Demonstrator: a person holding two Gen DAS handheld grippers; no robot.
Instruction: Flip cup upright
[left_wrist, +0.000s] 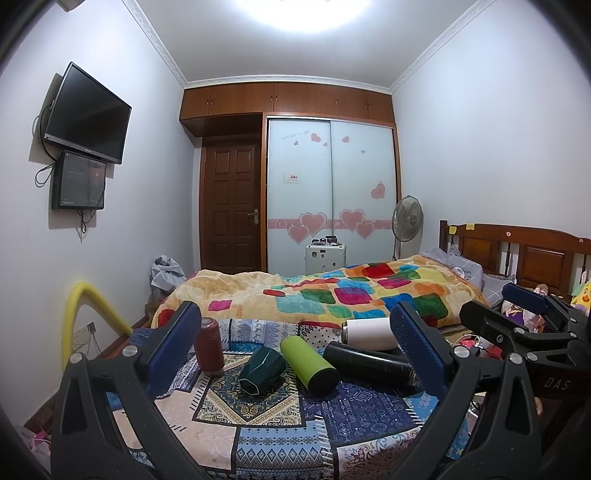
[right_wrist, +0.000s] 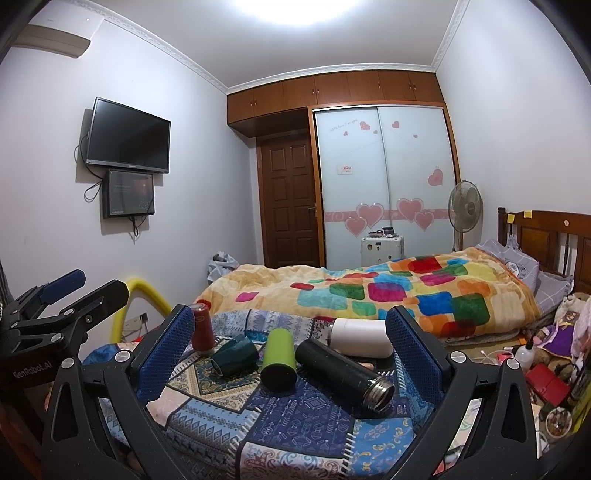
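Note:
On a patterned cloth (left_wrist: 280, 435) (right_wrist: 295, 435) lie several cups on their sides: a dark green faceted cup (left_wrist: 260, 369) (right_wrist: 236, 355), a lime green tumbler (left_wrist: 308, 363) (right_wrist: 279, 360), a black flask (left_wrist: 369, 363) (right_wrist: 341, 369) and a white bottle (left_wrist: 373, 333) (right_wrist: 364, 341). A red cup (left_wrist: 209, 345) (right_wrist: 202, 328) stands upside down at the left. My left gripper (left_wrist: 295, 354) is open and empty, short of the cups. My right gripper (right_wrist: 290, 354) is open and empty too, and it shows at the right of the left wrist view (left_wrist: 517, 317).
A bed with a colourful blanket (left_wrist: 332, 291) (right_wrist: 388, 291) lies just behind the cloth. A yellow foam tube (left_wrist: 79, 317) (right_wrist: 147, 295) stands at the left. Clutter (right_wrist: 546, 369) lies at the right. A wardrobe, door, fan and wall screens stand far back.

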